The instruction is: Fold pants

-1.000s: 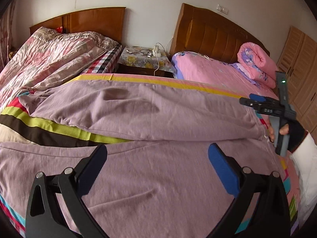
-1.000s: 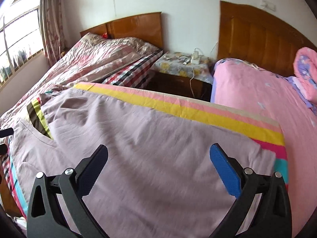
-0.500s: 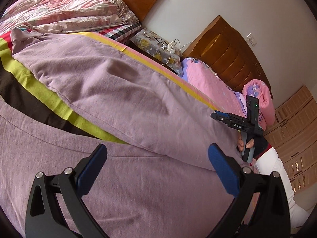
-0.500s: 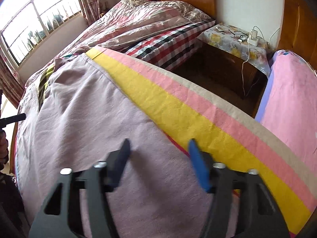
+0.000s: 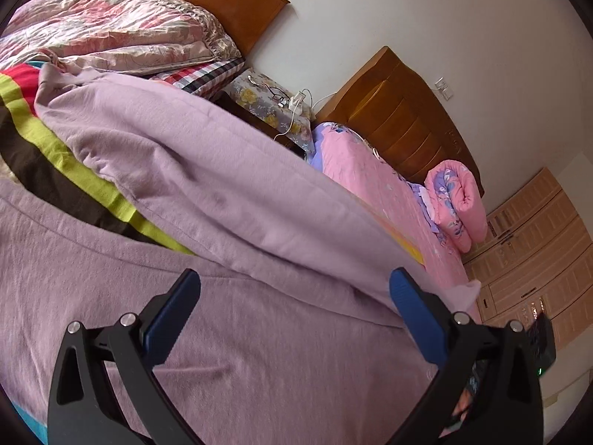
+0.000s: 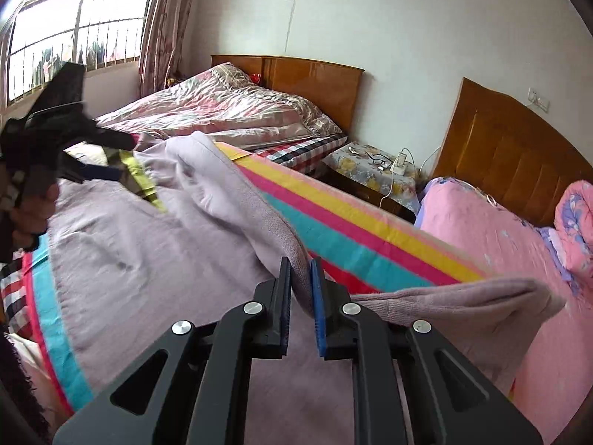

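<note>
Lilac pants (image 5: 229,193) lie spread over a striped blanket (image 6: 355,230) on a bed. My right gripper (image 6: 301,282) is shut on the far edge of the pants (image 6: 285,237) and holds that edge lifted off the blanket, so one leg drapes in a raised fold. My left gripper (image 5: 292,296) is open and empty, hovering low over the near leg of the pants. In the right wrist view the left gripper (image 6: 107,157) shows at the far left, jaws apart, over the pants' other end.
A second bed with a pink sheet (image 6: 493,244) and a rolled pink quilt (image 5: 456,204) stands to the right. A nightstand (image 6: 374,170) with cables sits between the beds. A wardrobe (image 5: 533,259) is at far right, a window (image 6: 74,33) at left.
My right gripper has closed on the pants' far edge and lifted it, uncovering the striped blanket. My left gripper stayed open and tilted lower over the near leg.
</note>
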